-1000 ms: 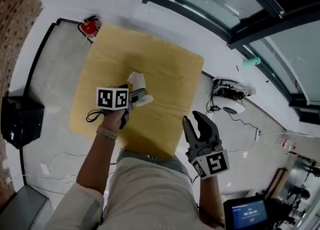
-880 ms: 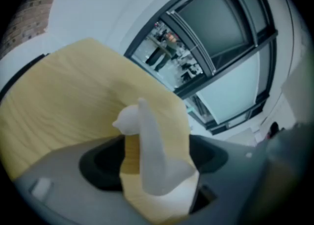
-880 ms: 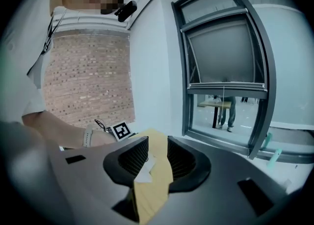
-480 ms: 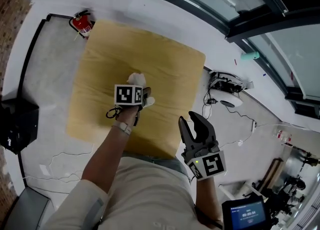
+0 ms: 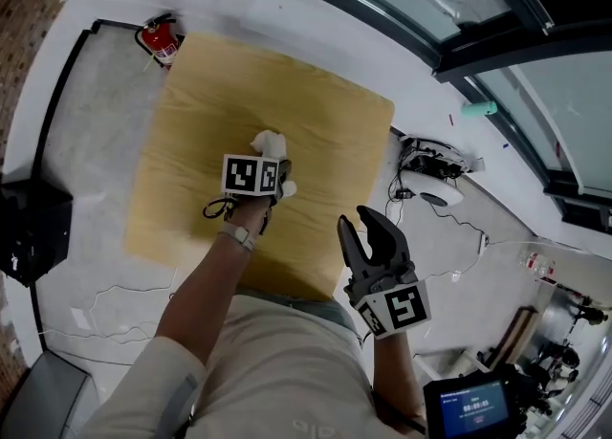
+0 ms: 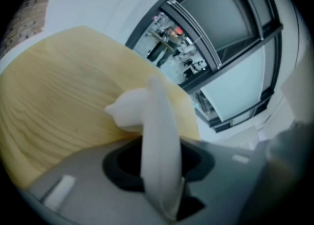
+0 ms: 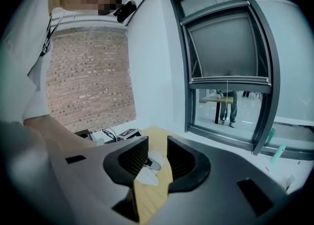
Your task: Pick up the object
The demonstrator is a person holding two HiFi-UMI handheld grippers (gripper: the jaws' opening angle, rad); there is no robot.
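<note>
White object sits in the mouth of the left gripper, a pale soft-looking strip running up between the two dark jaws. The jaws are closing on it and already pinch it from both sides, and a rounded lump of it bulges past the tips. From the head view the same object shows just beyond the gripper's marker cube, over the middle of the wooden table top; whether it touches the wood cannot be told. Left forearm reaches in from the near edge, with a pale band at the wrist. Right gripper hangs off the table's near right corner, over the floor and well apart from the object. Its jaws are spread with nothing between them; its own view looks through the gap along the table toward the white object in the distance. Outward from the table: red fire extinguisher at the far left corner, black box on the floor to the left. White round device with tangled cables lies on the floor to the right, a small teal item beyond it. Dark-framed windows run along the far side. Brick wall shows in the right gripper view. A lit screen sits at the lower right.
</note>
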